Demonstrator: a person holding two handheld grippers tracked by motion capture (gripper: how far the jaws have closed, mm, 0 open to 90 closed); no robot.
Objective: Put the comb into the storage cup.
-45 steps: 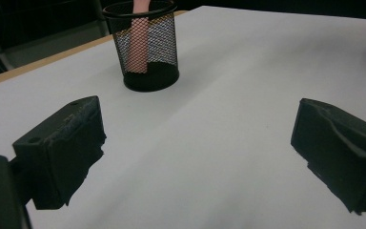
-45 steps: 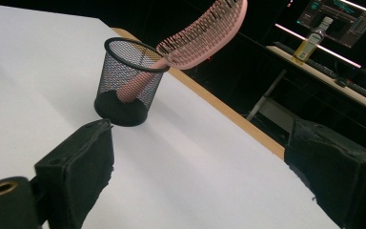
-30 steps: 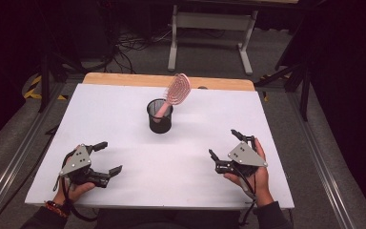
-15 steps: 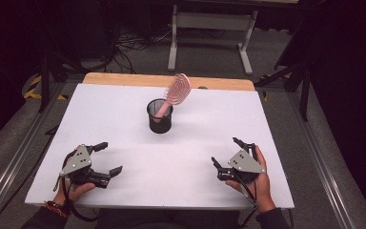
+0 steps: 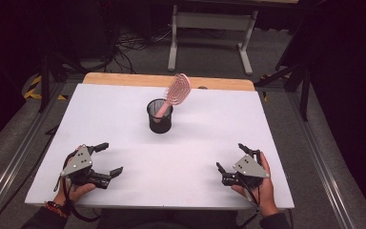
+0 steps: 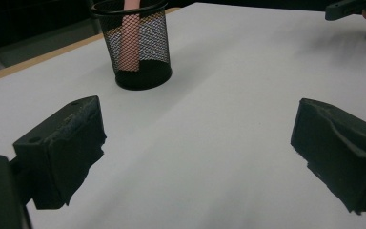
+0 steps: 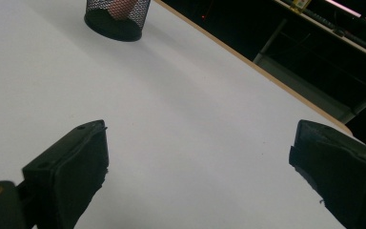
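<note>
Light falls from above onto the white surface, which shows bright and even without hard glare, while the room beyond its far and side edges sinks into near black. The mesh cup casts only a soft, short shadow at its base, and faint smudged shadows lie under both tongs. In both gripper views the near black pads are soft and slightly blurred, and the pictures look grainy.

White table, grey frame behind, floor cables.
</note>
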